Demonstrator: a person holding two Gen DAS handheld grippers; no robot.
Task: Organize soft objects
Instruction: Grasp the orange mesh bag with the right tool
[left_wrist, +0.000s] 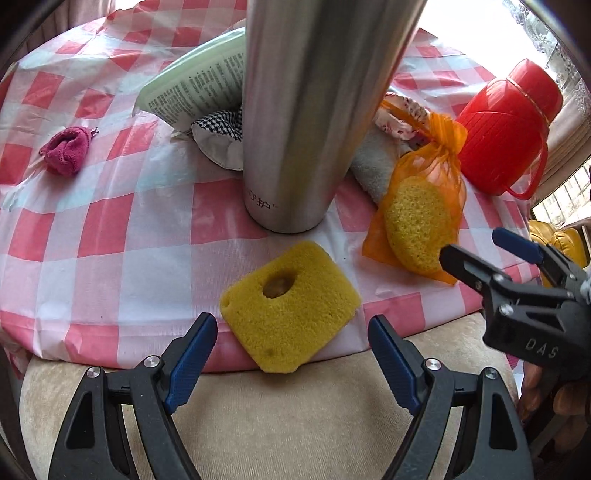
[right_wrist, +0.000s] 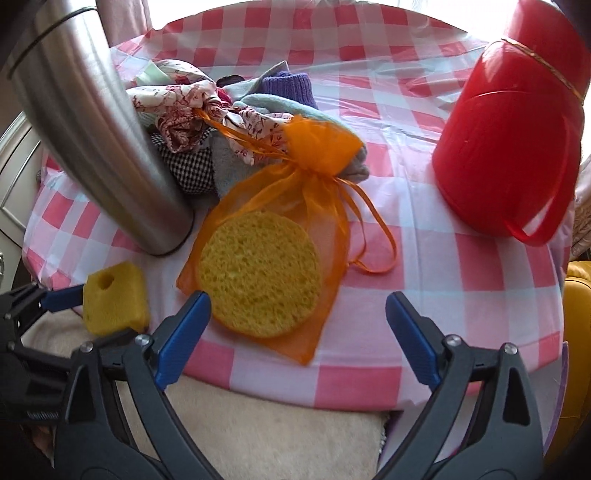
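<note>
A square yellow sponge with a round hole lies at the table's near edge, one corner hanging over. My left gripper is open, its blue pads either side of the sponge and apart from it. To the right lies an orange mesh bag holding a round yellow sponge. My right gripper stands open just before the bag, with nothing gripped; the left wrist view shows the right gripper beside the bag. Behind the bag is a heap of cloths.
A tall steel bottle stands mid-table, close behind the square sponge. A red plastic jug stands at the right. A green tube and a pink cloth lie on the checked tablecloth. A beige cushion sits below the edge.
</note>
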